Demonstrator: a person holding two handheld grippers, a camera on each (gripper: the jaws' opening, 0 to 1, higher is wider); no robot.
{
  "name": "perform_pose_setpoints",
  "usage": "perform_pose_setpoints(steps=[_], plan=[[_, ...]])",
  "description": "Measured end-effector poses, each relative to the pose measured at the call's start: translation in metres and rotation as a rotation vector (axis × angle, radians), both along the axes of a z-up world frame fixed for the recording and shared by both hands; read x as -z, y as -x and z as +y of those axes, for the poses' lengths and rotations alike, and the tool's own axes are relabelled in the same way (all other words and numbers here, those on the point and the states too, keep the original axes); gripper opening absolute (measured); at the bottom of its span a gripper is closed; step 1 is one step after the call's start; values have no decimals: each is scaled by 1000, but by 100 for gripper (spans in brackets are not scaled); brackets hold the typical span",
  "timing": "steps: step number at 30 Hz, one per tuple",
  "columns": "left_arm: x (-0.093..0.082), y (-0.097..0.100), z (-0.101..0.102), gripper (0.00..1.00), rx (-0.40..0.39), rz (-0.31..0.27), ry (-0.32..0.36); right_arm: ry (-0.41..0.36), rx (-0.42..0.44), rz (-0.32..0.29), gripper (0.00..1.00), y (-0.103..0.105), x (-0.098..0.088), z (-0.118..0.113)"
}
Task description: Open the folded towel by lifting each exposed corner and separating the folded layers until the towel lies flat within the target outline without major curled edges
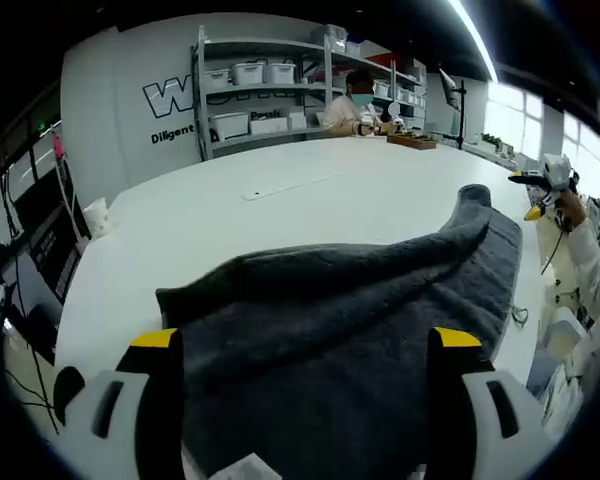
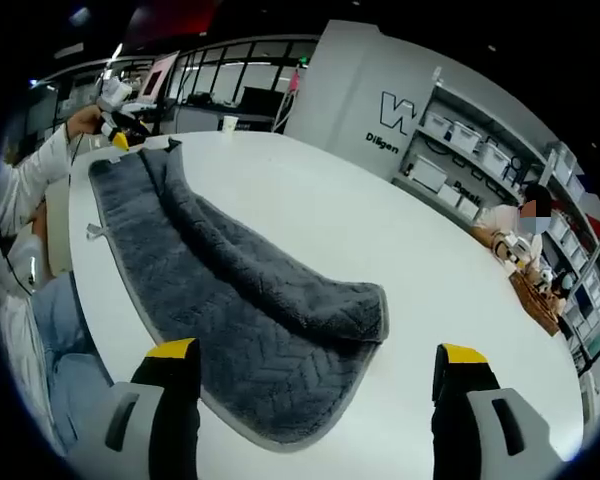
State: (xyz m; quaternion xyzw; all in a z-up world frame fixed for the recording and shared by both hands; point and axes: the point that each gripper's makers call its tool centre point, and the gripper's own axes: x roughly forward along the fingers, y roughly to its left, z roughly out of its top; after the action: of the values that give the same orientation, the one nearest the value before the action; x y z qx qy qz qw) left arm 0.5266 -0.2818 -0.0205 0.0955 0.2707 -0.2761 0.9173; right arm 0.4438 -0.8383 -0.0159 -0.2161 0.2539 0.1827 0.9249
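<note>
White table (image 2: 400, 240), large and rounded. The grey towel (image 2: 230, 300) runs long and narrow along the table edge nearest you, still doubled lengthwise: a folded layer rolls over its inner side, away from that edge, and ends in a rounded fold.

Your right gripper (image 2: 315, 400) hovers just short of the towel's near end, jaws spread wide, nothing between them. The towel's long axis stretches straight away from these fingers toward your left gripper (image 2: 115, 120), seen far off at the opposite end by the table corner. Whether that one pinches cloth, you cannot tell from here.

Left gripper view: the left gripper (image 1: 310, 390) is low over the towel (image 1: 360, 310), jaws parted on either side of the rumpled cloth, gripping nothing that shows. It also catches your right gripper (image 1: 540, 190) beyond the far end.

Judgement: the folded layer's free edge lies nearer the right gripper; lift there and peel sideways toward the table middle. No target outline is visible.
</note>
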Motion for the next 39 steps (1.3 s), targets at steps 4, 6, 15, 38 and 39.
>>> perform_pose_setpoints(steps=[4,6,15,38,39], plan=[[-1,31,-5,99,13,-22,9,-31,-14,-3,92,-10,-7,2],[-2,47,-9,99,19,-33,27,-52,-19,-6,88,-22,-13,2],[6,106,-26,99,60,-34,76,-101,-46,50,73,-75,-8,0],[-3,119,-56,99,93,-69,131,-39,-50,372,0,-146,72,-14],[-5,120,-57,99,96,-74,135,-22,-64,371,0,-143,73,-12]])
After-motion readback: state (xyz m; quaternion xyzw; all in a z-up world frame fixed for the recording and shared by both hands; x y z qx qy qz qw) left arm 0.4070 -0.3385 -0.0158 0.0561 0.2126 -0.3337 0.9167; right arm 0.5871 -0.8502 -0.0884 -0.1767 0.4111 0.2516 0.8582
